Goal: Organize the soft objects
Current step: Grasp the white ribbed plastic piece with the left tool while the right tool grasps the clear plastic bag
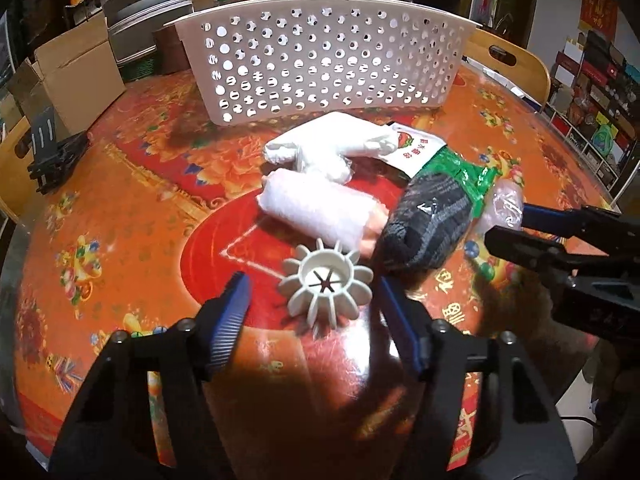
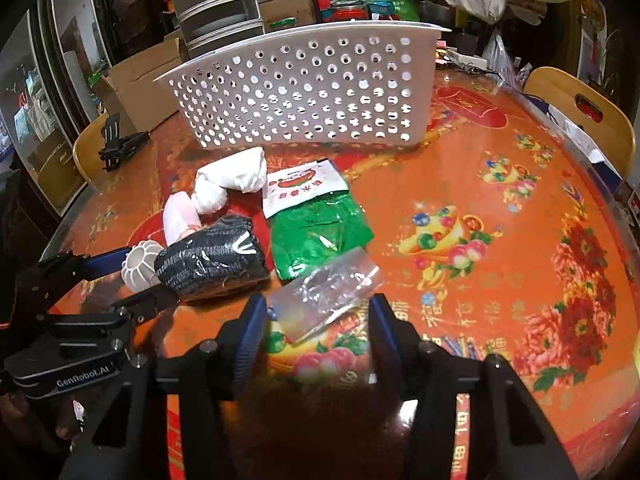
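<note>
**Now: soft bundles clustered in front of the basket, both claws spread wide**

Right at the middle of the table, a cluster of soft things is seen: a white knotted bundle, a white roll just beside it, and a dark knitted bundle in clear wrap touching the roll's end. A green and white packet is laid flat next to the dark bundle, and a clear plastic bag is found at the packet's near edge.

A white ribbed plastic piece is framed between the fingers of the left gripper, whose jaws are held wide apart, nothing gripped. The right gripper is likewise spread wide, the clear bag lying between its fingertips, not pinched.

Behind the cluster, a white perforated basket is stood on the red floral tablecloth.
</note>
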Demonstrator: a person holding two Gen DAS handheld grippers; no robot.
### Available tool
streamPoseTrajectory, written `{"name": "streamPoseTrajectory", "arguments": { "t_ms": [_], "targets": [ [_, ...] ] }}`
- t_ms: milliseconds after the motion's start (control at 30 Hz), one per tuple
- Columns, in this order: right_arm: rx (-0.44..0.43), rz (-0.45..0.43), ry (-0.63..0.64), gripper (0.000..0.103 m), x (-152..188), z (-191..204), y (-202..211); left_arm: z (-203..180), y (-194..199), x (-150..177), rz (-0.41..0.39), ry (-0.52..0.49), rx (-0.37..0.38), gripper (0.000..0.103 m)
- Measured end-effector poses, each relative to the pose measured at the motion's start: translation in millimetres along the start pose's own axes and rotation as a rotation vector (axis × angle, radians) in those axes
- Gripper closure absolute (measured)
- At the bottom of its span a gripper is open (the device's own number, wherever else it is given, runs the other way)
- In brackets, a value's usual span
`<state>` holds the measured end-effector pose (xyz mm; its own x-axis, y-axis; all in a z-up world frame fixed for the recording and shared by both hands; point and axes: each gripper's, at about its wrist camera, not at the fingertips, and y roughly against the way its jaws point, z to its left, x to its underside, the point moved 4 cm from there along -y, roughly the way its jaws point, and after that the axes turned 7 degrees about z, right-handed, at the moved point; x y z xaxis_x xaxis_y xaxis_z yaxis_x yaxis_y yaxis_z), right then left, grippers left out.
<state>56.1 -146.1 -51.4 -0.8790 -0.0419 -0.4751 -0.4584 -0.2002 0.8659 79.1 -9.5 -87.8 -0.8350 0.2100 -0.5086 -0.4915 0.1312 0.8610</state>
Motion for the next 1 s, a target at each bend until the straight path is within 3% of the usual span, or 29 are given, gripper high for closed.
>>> {"name": "streamPoseTrajectory", "arguments": {
  "t_ms": [367, 1000],
  "targets": [
    [0.032, 0.011, 0.042, 0.053, -6, 10, -7, 0, 0, -1, -0.026, -0.018, 0.030, 0.061],
    [-0.010, -0.029, 0.041, 0.057, -1, 5, 6, 3, 23, 3, -0.114, -0.006, 0.002, 0.062]
  ]
}}
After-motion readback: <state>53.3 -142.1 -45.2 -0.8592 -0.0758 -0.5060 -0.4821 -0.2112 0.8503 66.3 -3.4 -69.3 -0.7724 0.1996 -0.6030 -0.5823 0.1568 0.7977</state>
